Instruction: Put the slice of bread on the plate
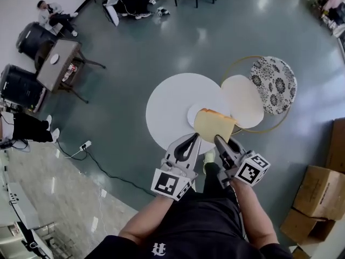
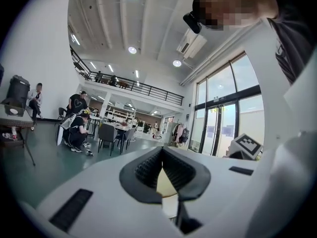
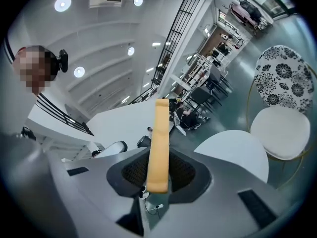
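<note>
A tan slice of bread (image 1: 214, 124) hangs edge-on over the near right part of the round white table (image 1: 167, 112), and my right gripper (image 1: 218, 138) is shut on its near end. In the right gripper view the bread slice (image 3: 159, 143) stands upright between the dark pads. A small white plate (image 1: 193, 114) lies on the table just left of and under the bread, partly hidden by it. My left gripper (image 1: 194, 137) sits beside the right one at the table's near edge, shut with nothing in it; in the left gripper view its pads (image 2: 148, 165) meet at the tip.
Right of the table stand a round white seat (image 1: 243, 101) and a flower-patterned seat (image 1: 274, 85) inside a gold ring. Cardboard boxes (image 1: 319, 185) sit at the right edge. A side table (image 1: 56, 63), black bins (image 1: 21, 85) and a floor cable (image 1: 83, 144) lie left.
</note>
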Demonstrator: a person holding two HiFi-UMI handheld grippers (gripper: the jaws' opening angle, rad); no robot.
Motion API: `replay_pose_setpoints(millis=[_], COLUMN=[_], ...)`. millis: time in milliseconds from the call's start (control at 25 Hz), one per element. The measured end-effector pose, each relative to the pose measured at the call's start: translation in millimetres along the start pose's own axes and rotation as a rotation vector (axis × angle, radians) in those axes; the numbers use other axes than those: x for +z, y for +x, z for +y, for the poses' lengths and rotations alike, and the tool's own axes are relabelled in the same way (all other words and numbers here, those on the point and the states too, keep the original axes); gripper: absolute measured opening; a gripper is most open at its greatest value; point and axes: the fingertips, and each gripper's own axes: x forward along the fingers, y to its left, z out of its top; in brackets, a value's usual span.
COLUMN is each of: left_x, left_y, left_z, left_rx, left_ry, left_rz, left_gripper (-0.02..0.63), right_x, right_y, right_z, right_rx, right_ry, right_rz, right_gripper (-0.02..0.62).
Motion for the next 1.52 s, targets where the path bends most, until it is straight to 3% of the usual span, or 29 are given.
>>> replay_pose_setpoints(millis=[760,1080,1520], left_x=[-123,-156,-173], left_y=[61,75,81], left_z=[72,87,101], left_rx=[0.052,0.075,0.104], left_ry=[-0.024,-0.044,-0.057], left_rz=[0.065,0.091,0.112], left_gripper=[0.006,0.006,0.006], right_x=[-73,-101,-121], right_y=[75,96,116], right_z=[-159,-201,-234], right_rx=[-0.068,-0.115,-0.160], right_ry=[0.120,0.153,0.210], right_rz=[0.110,0.196,0.281], right_gripper=[0.092,0.092,0.094])
